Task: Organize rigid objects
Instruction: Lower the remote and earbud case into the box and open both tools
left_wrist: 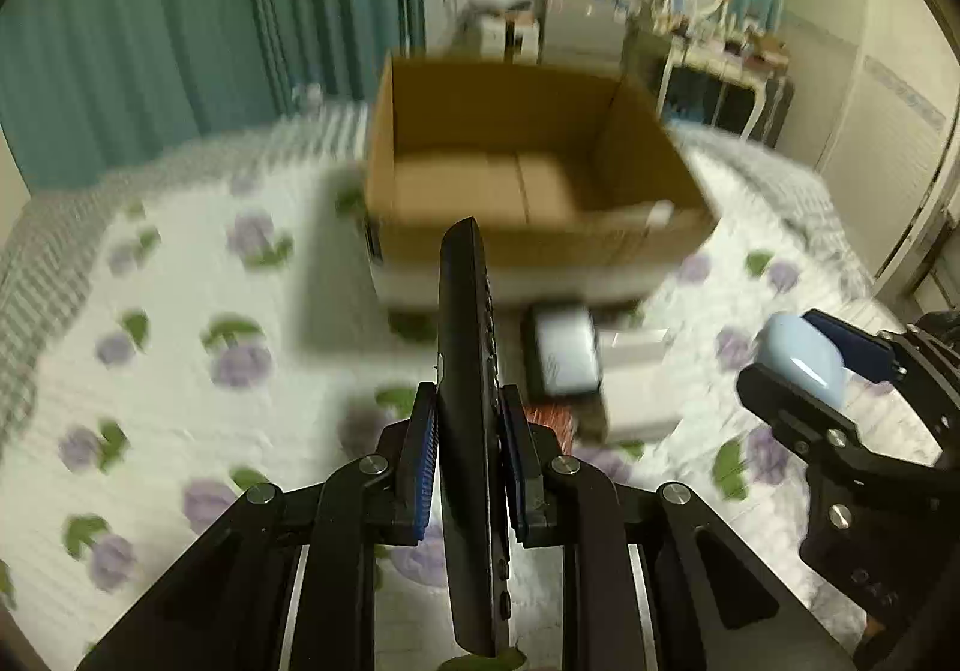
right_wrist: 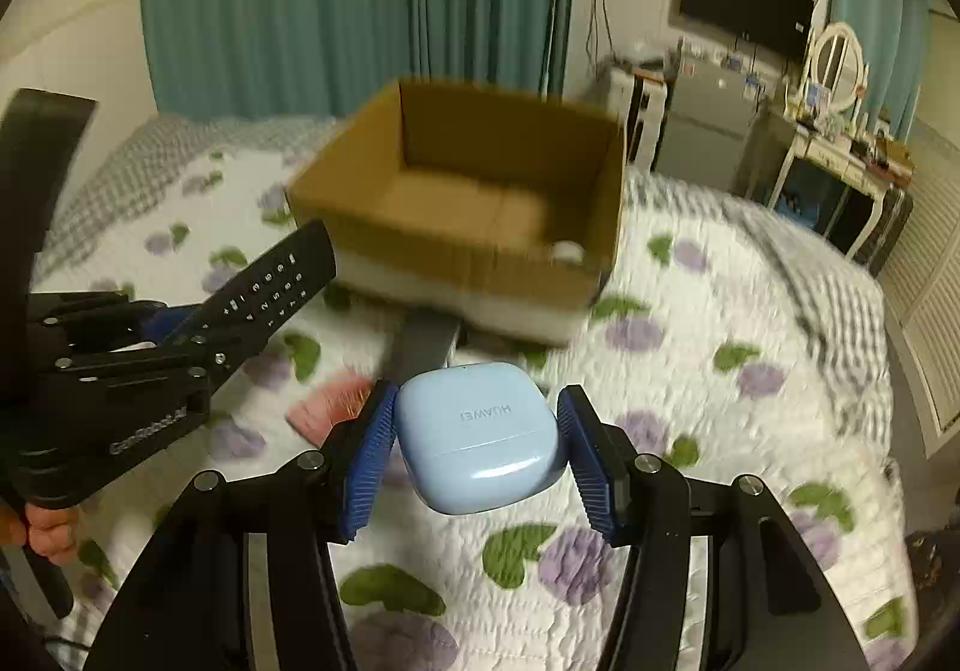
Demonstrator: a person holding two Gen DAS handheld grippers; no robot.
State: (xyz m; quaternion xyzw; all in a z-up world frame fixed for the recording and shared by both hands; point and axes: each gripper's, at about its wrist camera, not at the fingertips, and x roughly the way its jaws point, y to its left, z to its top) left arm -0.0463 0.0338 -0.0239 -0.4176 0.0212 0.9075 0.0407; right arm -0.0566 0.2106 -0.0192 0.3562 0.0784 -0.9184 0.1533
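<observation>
My left gripper (left_wrist: 468,449) is shut on a black remote control (left_wrist: 465,371), held edge-up above the bed; it also shows in the right wrist view (right_wrist: 270,293). My right gripper (right_wrist: 477,446) is shut on a light blue earbud case (right_wrist: 480,431), also seen at the right of the left wrist view (left_wrist: 801,356). An open cardboard box (left_wrist: 540,245) stands on the bed ahead of both grippers; its floor looks mostly bare, with a small white item (right_wrist: 567,250) in its near right corner.
The bed has a white quilt with purple flowers (right_wrist: 750,347). A dark box with a pale lid (left_wrist: 564,353), a white box (left_wrist: 636,377) and a pink item (right_wrist: 330,401) lie on it in front of the cardboard box. Teal curtains and a dresser stand behind.
</observation>
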